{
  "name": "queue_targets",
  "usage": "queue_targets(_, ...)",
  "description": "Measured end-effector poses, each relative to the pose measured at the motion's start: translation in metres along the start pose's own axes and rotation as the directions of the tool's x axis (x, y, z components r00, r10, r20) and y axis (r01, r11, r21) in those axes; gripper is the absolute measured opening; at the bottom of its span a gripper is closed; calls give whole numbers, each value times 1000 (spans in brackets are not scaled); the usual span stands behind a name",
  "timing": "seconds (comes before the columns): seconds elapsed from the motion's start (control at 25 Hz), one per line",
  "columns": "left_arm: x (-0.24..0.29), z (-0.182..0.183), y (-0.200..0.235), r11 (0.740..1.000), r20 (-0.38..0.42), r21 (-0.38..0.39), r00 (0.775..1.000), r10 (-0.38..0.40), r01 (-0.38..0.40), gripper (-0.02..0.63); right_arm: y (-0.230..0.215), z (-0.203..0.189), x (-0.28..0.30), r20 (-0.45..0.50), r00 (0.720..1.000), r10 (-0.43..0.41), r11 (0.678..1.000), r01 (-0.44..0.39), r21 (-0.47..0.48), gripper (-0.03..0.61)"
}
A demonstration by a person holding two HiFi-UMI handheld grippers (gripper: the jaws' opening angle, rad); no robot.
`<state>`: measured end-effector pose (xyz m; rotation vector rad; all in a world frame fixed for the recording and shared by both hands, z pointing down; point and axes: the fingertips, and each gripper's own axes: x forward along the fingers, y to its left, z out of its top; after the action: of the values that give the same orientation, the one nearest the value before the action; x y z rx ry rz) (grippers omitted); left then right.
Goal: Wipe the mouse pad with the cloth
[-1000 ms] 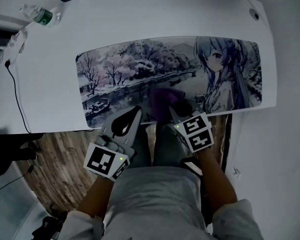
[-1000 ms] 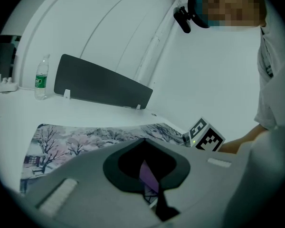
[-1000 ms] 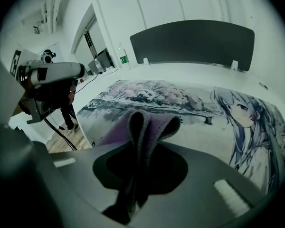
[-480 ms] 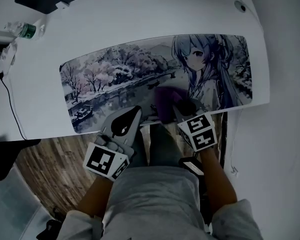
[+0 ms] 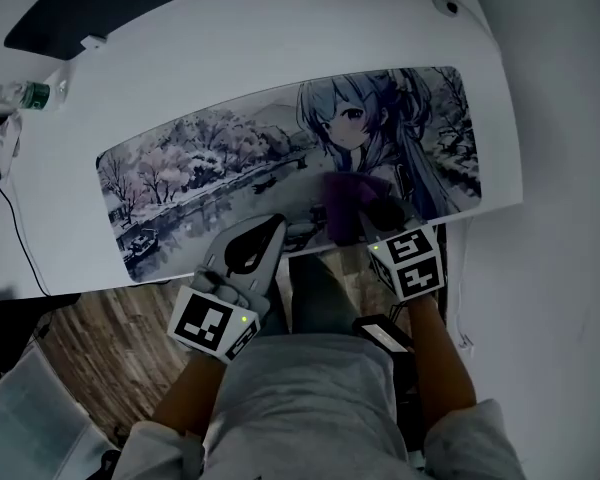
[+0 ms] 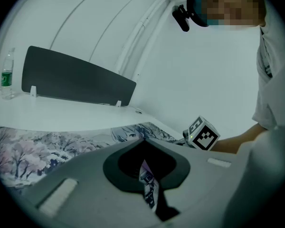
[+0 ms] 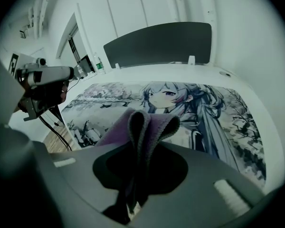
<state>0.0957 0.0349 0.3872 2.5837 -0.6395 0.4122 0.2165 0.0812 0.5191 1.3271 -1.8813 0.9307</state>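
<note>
The long mouse pad (image 5: 210,158), printed with a snowy river scene and an anime girl, lies on the white desk (image 5: 280,58). In the head view my right gripper (image 5: 365,218) is shut on a bunched purple cloth (image 5: 342,196), which rests on the pad just below the girl's face. The right gripper view shows the cloth (image 7: 145,125) folded up between the jaws over the pad (image 7: 204,108). My left gripper (image 5: 265,233) is at the pad's front edge. In the left gripper view a thin strip of the printed pad is pinched in the shut left gripper (image 6: 149,189).
A water bottle (image 5: 20,96) stands at the desk's far left corner, with a black cable (image 5: 15,228) trailing over the left edge. A dark panel (image 5: 130,3) runs along the desk's back. Wooden floor (image 5: 100,338) lies below the near edge.
The right gripper has dragged the cloth rightward over the pad, from left of the girl to under her face. The desk has slid left in the head view; the left gripper now sits further right along the pad's edge.
</note>
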Motion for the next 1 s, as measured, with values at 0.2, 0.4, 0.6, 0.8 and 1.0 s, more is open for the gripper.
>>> queue_targets(0.2,18,4,-16,1000,-15,22,1000,-19,20,17,-38,-9,-15,15,999,-41,999,40,27,57)
queue_targets(0.4,33,7,-28,999,-27,39,999,-34,35,17,-75,-21,-31,19,996,-92,994,91,60,57)
queue_targets(0.6,46,7,-41,998,-39,47,998,-49,51,17,-110,-32,-45,17,990,-138,987,137,82,55)
queue_targets(0.8,55,7,-50,997,-45,52,997,-57,60,17,-140,-42,-60,17,982,-186,976,183,113,55)
queue_targets(1.0,65,4,-58,995,-59,63,996,-72,76,17,-168,-54,-72,21,972,-233,961,227,155,55)
